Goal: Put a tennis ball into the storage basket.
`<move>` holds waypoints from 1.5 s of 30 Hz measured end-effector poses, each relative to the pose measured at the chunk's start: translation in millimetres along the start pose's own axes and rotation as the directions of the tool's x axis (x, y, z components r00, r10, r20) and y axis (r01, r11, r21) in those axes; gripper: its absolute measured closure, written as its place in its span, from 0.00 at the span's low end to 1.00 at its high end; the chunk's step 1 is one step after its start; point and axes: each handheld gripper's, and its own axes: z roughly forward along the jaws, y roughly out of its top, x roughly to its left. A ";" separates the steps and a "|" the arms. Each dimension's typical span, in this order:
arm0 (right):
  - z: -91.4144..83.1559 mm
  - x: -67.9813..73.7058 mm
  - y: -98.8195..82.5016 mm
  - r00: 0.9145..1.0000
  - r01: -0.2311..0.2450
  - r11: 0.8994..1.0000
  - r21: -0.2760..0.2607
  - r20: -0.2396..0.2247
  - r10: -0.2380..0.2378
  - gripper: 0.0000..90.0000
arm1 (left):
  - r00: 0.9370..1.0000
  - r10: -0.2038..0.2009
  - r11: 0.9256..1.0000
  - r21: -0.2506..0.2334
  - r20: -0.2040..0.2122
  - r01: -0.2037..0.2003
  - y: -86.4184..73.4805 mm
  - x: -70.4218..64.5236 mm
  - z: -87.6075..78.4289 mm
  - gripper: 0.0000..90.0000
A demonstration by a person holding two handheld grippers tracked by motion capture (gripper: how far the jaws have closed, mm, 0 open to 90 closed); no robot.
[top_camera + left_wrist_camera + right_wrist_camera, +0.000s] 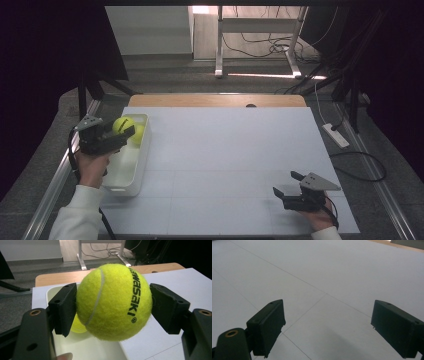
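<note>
A yellow tennis ball (113, 301) with black lettering is clamped between the jaws of my left gripper (113, 307), held above the white bin (51, 293). From above, that ball (122, 124) and my left gripper (124, 133) hover over the far end of the bin (136, 167) at the table's left edge. A second yellow ball (138, 134) lies inside the bin, partly hidden behind the held one (77, 326). My right gripper (289, 183) rests low at the near right of the table, jaws apart with nothing between them (328, 327).
The table top (225, 150) is a pale sheet with a wooden strip (215, 100) along its far edge. Beyond it stand a desk frame (257, 45) and loose cables on the floor. A power strip (335, 135) lies off the right side.
</note>
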 end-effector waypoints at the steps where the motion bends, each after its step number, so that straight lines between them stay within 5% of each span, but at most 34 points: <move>1: 0.1 0.0 0.0 1.000 0.000 1.000 0.000 0.000 0.000 0.13 | 1.000 0.000 1.000 0.002 -0.001 0.000 0.0 0.8 0.4 0.30; 20: 1.1 0.9 0.4 1.000 -0.001 1.000 -0.002 -0.005 0.001 0.13 | 0.999 0.005 0.997 0.072 -0.050 -0.001 0.4 7.2 9.7 0.29; 45: 1.9 0.5 -0.3 1.000 -0.001 1.000 0.002 -0.008 0.001 0.13 | 0.998 -0.008 0.974 0.225 -0.061 0.021 -9.2 16.1 28.0 0.29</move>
